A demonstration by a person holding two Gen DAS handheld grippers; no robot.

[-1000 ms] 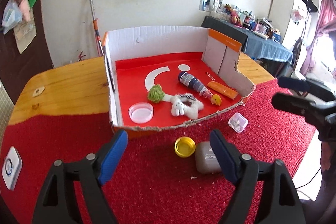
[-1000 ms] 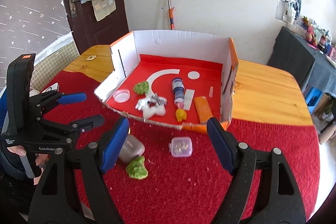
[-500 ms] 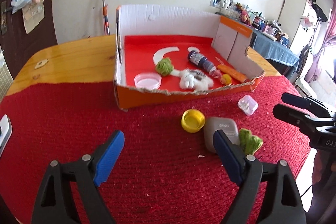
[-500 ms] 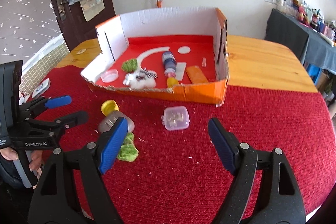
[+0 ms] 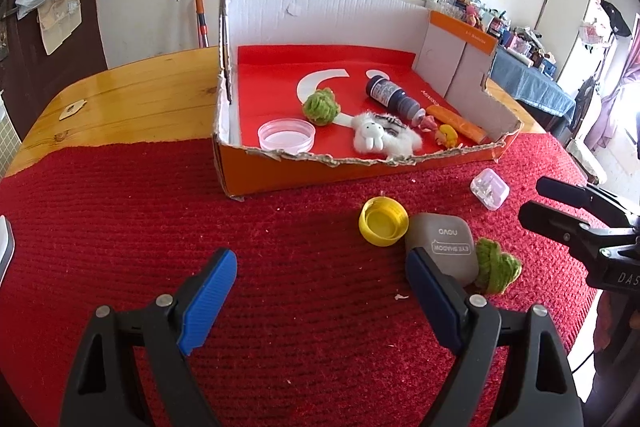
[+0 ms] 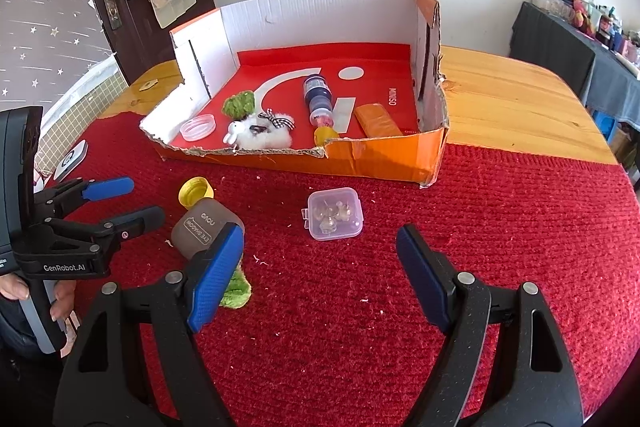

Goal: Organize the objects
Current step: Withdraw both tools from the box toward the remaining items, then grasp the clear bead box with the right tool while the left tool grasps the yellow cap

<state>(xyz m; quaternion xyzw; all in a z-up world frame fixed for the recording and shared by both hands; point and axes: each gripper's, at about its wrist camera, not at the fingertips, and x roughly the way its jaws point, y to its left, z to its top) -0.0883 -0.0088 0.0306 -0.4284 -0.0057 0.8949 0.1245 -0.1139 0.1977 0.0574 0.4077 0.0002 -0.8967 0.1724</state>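
Note:
On the red mat lie a yellow cap (image 5: 384, 221), a grey eye-shadow case (image 5: 444, 247), a green crochet piece (image 5: 496, 269) and a small clear box (image 6: 334, 213). My left gripper (image 5: 320, 259) hovers open just short of the cap, its right finger over the case's near corner. My right gripper (image 6: 320, 233) is open and empty, with the clear box just beyond its fingertips. Behind them, the cardboard box (image 5: 320, 7) holds a clear lid (image 5: 286, 134), a green yarn ball (image 5: 320, 106), a white plush (image 5: 380, 137), a dark bottle (image 5: 392, 99) and an orange bar (image 5: 456, 121).
The mat (image 5: 280, 307) covers the near half of a wooden table (image 5: 132, 99). A white device (image 6: 72, 157) lies at the mat's left edge. A person's hand (image 6: 16, 291) holds the left gripper's handle. A door and wall stand behind.
Both grippers have sunk closer to the mat and the loose items. The green crochet piece has come into the left wrist view. Nothing was taken hold of.

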